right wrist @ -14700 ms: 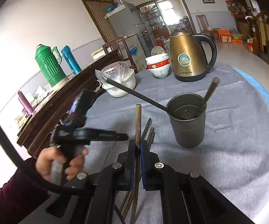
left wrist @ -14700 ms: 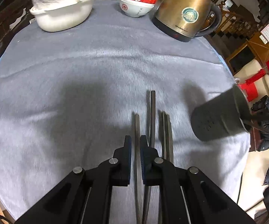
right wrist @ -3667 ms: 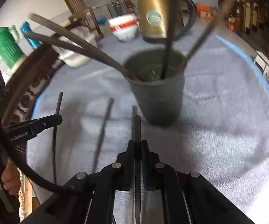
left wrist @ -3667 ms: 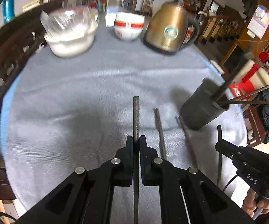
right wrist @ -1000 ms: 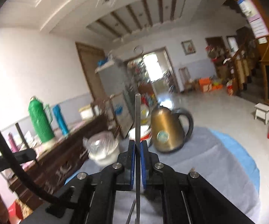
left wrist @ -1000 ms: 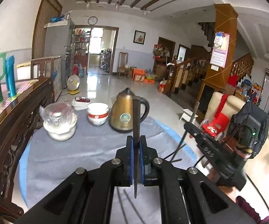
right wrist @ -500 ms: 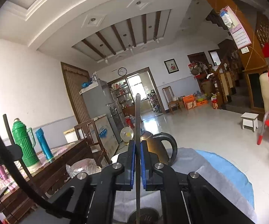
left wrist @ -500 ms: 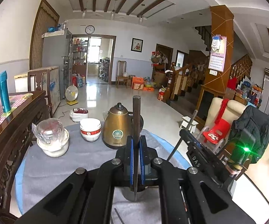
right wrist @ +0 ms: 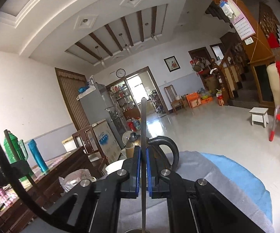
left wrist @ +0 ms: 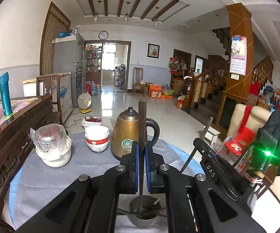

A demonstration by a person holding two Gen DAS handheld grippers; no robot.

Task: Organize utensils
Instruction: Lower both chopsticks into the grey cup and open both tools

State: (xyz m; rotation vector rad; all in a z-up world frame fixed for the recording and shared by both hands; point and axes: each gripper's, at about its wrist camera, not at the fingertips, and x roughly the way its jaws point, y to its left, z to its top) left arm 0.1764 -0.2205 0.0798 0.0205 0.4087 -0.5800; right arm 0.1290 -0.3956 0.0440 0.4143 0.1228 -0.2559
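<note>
Chopsticks going upright into the holder cup (left wrist: 142, 213), two at once.
Left gripper (left wrist: 141, 167) pinching one chopstick (left wrist: 142, 128) with its tip dipping inside the cup; right gripper (right wrist: 142, 169) pinching another chopstick (right wrist: 143, 128) just above the cup rim (right wrist: 138, 230). Both lower toward the cup than half a second earlier; releasing remaining.

The round surface (left wrist: 85, 167) ahead of me wears a grey cloth, with a blue layer showing at its edge. On it, at the far side, a brass kettle (left wrist: 127, 134) with a black handle stands beside a stack of white bowls (left wrist: 97, 138) with red bands, and further left a white pot (left wrist: 55, 155) covered in clear plastic. Close under me sits a dark metal cup (left wrist: 142, 216) with chopsticks (left wrist: 125, 212) leaning out of it.
</note>
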